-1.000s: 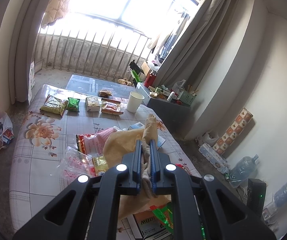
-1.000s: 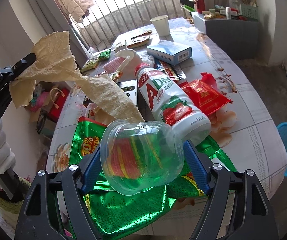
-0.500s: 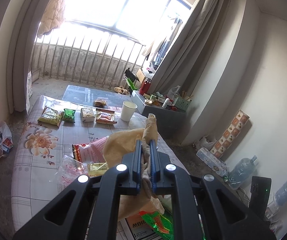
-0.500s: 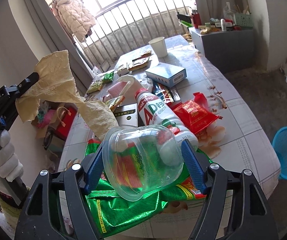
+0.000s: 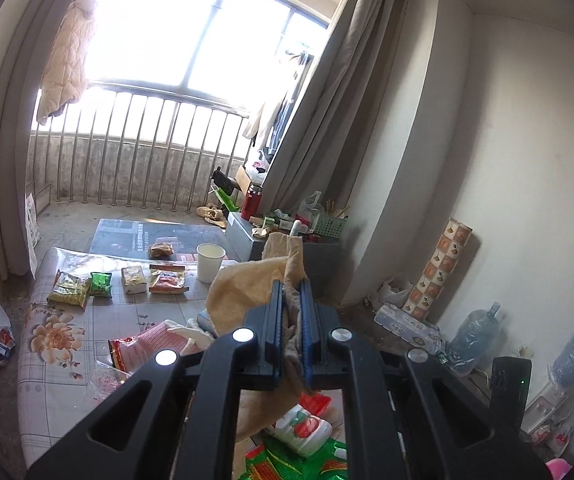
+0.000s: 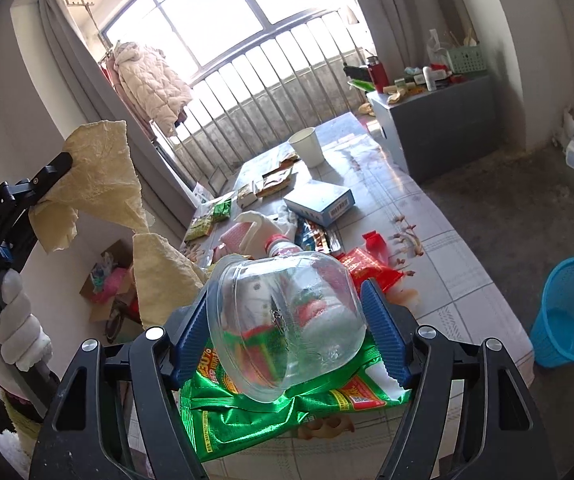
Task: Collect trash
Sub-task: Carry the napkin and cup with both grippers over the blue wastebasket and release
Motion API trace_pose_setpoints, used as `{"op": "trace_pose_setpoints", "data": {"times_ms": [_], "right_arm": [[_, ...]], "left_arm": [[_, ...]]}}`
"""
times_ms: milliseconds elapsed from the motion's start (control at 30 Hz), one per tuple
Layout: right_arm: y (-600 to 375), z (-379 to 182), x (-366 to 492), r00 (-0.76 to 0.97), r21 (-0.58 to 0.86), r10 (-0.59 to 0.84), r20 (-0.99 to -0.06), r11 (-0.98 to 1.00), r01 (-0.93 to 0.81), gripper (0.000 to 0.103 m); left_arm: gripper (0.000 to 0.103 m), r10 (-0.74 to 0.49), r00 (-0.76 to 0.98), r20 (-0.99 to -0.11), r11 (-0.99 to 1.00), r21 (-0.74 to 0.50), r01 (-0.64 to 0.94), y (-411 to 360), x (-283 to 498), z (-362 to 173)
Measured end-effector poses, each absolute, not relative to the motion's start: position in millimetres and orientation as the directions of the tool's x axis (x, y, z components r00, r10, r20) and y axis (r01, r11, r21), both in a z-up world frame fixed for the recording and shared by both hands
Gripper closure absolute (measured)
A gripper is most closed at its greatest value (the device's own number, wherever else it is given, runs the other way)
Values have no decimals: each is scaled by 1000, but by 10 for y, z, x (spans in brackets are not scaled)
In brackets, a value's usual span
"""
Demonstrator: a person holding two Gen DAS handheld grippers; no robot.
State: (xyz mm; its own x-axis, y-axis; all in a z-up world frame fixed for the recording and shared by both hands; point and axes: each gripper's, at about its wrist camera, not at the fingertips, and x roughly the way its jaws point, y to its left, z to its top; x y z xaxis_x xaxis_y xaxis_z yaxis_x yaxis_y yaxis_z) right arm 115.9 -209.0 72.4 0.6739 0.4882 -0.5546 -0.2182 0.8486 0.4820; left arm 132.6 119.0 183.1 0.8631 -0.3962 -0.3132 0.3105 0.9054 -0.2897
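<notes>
My left gripper (image 5: 290,284) is shut on a crumpled beige paper sheet (image 5: 239,292), held up above the floral-cloth table (image 5: 47,344). The right wrist view shows the same sheet (image 6: 99,184) hanging from that gripper (image 6: 63,160) at the left, in a white-gloved hand (image 6: 15,320). My right gripper (image 6: 289,290) is shut on a clear plastic bowl (image 6: 287,328) tipped on its side, both blue pads pressing its walls, just above the table's near end. Under it lie a green foil bag (image 6: 247,412), a strawberry milk bottle (image 5: 303,432) and a red wrapper (image 6: 371,268).
A blue mesh bin (image 6: 571,312) stands on the floor to the right of the table. Farther along the table are a blue-white box (image 6: 321,202), a paper cup (image 6: 307,146) and several snack packets (image 5: 71,288). A grey cabinet (image 6: 443,120) stands beyond.
Both grippers have risen. The beige sheet has come up off the table with the left gripper, and the bowl has lifted with the right one.
</notes>
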Motion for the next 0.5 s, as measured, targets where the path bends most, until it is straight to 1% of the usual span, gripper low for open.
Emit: {"op": "trace_pose_setpoints", "data": {"times_ms": [267,367,500], "right_arm": [[-2724,725,992,754,514,408,-515,851,-109,36],[-3056,687,891,787,522,346,-510,852,-36,36],[-3530,565,748,818,533,247,-519,842,84,36]], "left_arm": [[95,-519,792,-320,852,-260,453,410,1442,2066],[95,-576,738,-350,817,-253,518,-11,1561,2103],[95,-638,643,-424,765,-253,592,-671,1825,2037]]}}
